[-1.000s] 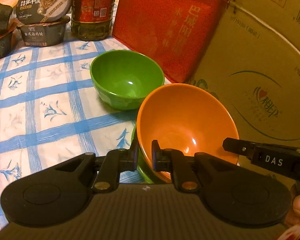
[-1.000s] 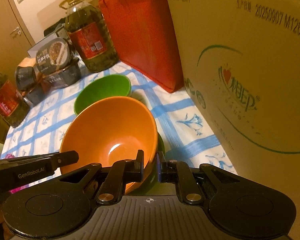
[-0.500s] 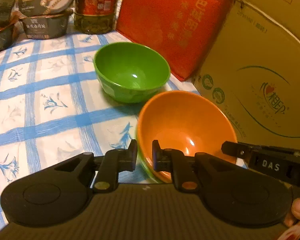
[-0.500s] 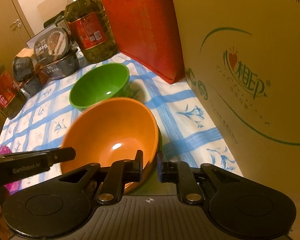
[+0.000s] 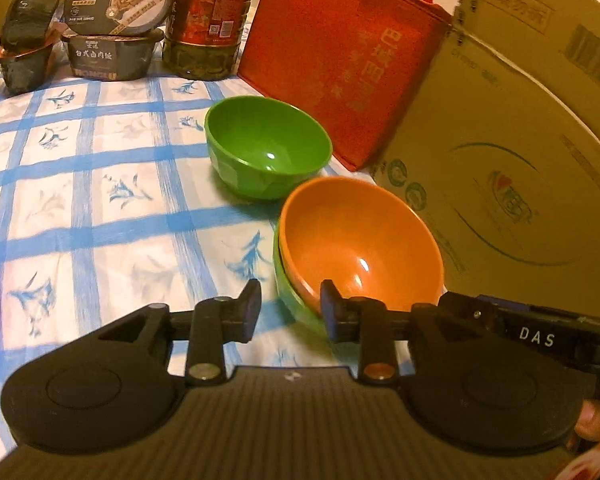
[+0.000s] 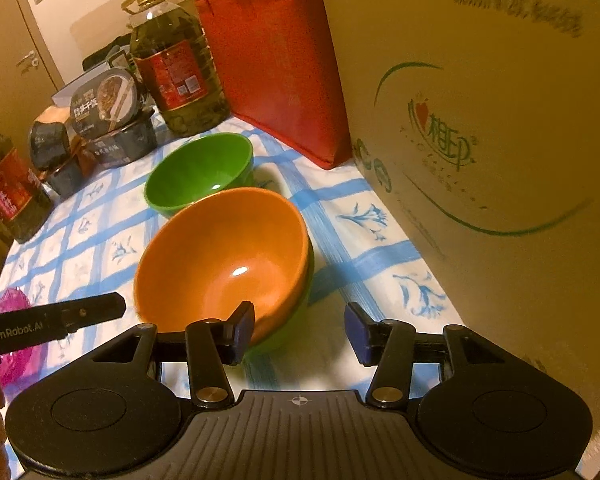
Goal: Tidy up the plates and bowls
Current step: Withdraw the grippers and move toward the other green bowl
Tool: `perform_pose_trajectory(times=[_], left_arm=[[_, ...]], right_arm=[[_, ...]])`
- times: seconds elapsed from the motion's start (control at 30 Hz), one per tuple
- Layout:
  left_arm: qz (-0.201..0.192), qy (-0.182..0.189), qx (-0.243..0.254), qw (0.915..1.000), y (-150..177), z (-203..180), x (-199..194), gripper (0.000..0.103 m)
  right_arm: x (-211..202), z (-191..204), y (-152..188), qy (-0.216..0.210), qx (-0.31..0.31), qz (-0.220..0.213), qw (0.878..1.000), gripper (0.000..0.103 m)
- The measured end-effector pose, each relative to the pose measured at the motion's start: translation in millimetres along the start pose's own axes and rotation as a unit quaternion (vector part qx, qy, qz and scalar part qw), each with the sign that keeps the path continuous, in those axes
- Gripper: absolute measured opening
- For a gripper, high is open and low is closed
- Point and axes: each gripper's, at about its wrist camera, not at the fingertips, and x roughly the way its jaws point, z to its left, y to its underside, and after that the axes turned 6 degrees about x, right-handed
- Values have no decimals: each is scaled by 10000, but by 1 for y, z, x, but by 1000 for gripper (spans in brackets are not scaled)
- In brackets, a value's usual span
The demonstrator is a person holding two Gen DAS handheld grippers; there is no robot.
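Pink object [image 6: 8, 336] at tabletop [image 6: 340, 216] edge seen from right wrist only, orange bowl [image 5: 360, 248] nested in a green bowl [image 5: 296, 304], second green bowl [image 5: 266, 146] behind, left gripper [image 5: 288, 312] fingers just opening, narrow, straddling the stacked rims without pressing, right gripper [image 6: 300, 332] fingers just opening wider, empty.

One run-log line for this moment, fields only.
orange bowl: nested in green bowl | left hand-held gripper: just opened, released | right hand-held gripper: just opened, released | second green bowl: separate

Three bowls: one orange bowl [image 5: 360, 246] nested in a green lower bowl [image 5: 296, 304], one separate green bowl [image 5: 266, 148]. Two oil bottles: large oil bottle [image 6: 176, 64], smaller dark bottle [image 6: 8, 192]. Two stacked instant-rice tubs [image 5: 114, 28]. One red bag [image 5: 348, 52]. One cardboard box [image 6: 480, 120]. Two grippers.
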Motion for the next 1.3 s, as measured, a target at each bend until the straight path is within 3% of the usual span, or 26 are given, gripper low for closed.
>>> perform_pose_trajectory(times=[0.47, 0.7, 1.3], left_arm=[[-31, -246, 18, 9997, 56, 8, -60, 51], [-118, -558, -286, 9980, 82, 26, -90, 51], [-116, -698, -497, 9963, 112, 58, -120, 57]], right_arm=[[-52, 42, 63, 110, -278, 78, 9995, 60], [-63, 60, 90, 34, -332, 167, 9993, 62], [-66, 97, 122, -89, -603, 277, 9978, 63]])
